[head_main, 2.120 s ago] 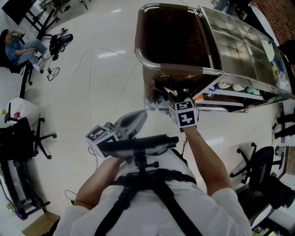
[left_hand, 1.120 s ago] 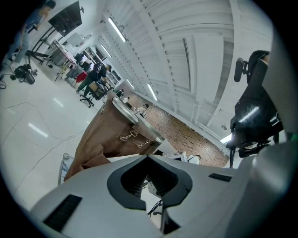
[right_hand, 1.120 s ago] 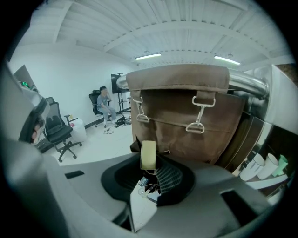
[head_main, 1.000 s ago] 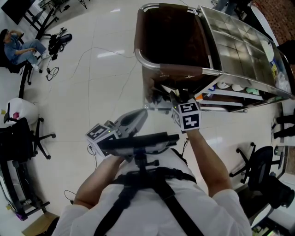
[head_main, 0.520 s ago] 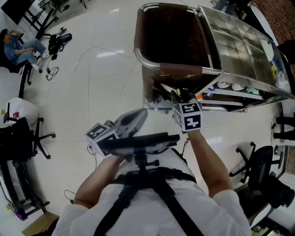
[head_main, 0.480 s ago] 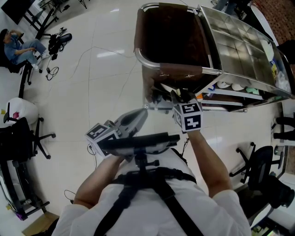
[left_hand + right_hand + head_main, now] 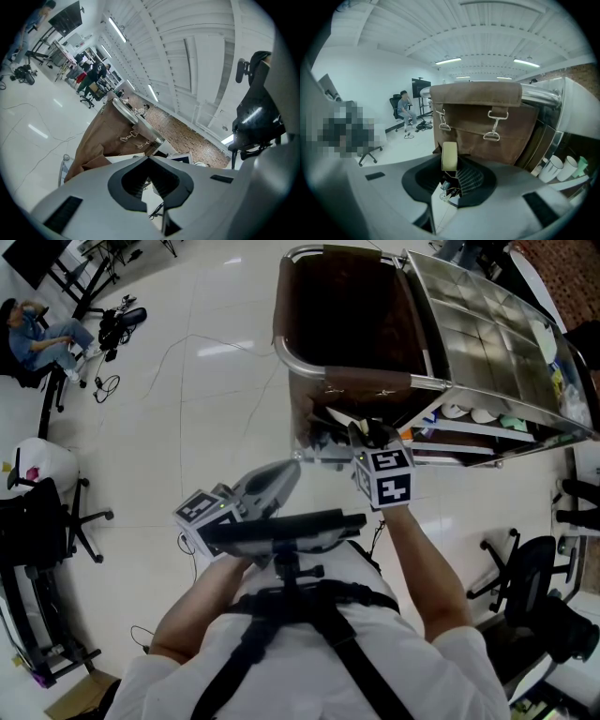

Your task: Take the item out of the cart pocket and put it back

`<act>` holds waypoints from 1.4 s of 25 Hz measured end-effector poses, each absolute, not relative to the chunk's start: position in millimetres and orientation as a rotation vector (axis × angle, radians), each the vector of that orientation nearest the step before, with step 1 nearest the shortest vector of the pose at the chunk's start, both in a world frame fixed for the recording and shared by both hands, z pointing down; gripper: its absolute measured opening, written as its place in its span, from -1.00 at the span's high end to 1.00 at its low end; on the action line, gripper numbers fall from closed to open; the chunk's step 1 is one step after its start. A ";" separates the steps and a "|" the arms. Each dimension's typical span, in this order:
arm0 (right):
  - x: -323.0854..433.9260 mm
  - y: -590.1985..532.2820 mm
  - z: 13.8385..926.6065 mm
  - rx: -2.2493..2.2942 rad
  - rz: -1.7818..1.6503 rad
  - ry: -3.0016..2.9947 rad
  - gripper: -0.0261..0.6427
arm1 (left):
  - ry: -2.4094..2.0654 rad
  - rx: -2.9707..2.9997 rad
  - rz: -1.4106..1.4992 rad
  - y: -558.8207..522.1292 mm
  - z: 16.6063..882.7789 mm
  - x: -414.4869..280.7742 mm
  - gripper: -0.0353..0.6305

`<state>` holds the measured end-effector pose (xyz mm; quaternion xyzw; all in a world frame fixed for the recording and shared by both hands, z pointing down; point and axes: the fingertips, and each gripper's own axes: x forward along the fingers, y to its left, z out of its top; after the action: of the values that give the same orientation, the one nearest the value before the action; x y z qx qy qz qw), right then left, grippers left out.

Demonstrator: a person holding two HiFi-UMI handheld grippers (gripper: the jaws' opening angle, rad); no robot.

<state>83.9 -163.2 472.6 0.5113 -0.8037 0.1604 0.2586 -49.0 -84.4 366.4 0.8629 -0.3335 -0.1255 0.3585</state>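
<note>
A cream roll of tape point(image 7: 449, 156) stands on edge between the jaws of my right gripper point(image 7: 451, 163), which is shut on it. Just ahead hangs the cart's brown bag point(image 7: 480, 124), with a flap and two metal clasps on its front pocket. In the head view the right gripper point(image 7: 369, 437) is held close against the bag's lower front point(image 7: 361, 388), below the cart's metal rail point(image 7: 292, 360). My left gripper point(image 7: 281, 479) hangs back near my body, shut and empty, its pads point(image 7: 140, 180) meeting at the tips.
The cart's metal top point(image 7: 487, 324) and shelves holding white cups point(image 7: 466, 415) lie to the right. Office chairs point(image 7: 47, 512) stand left and right point(image 7: 525, 568). A seated person point(image 7: 37, 338) and floor cables point(image 7: 112, 381) are far left.
The right gripper has drifted slightly right and toward me with the roll still in it. The left gripper has not moved.
</note>
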 end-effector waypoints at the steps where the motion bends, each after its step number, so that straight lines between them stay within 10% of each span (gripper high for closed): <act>1: 84.1 -162.9 472.2 1.387 0.434 -2.179 0.70 | -0.860 2.226 -0.323 -84.1 366.4 -48.7 0.91; 35: 84.6 -150.2 445.3 1.416 0.406 -2.222 0.70 | -0.843 2.234 -0.321 -79.7 364.6 -46.4 0.91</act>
<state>84.6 -150.2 445.3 0.5163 -0.8099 0.1481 0.2356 -46.4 -79.7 364.6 0.8659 -0.3266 -0.1245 0.3579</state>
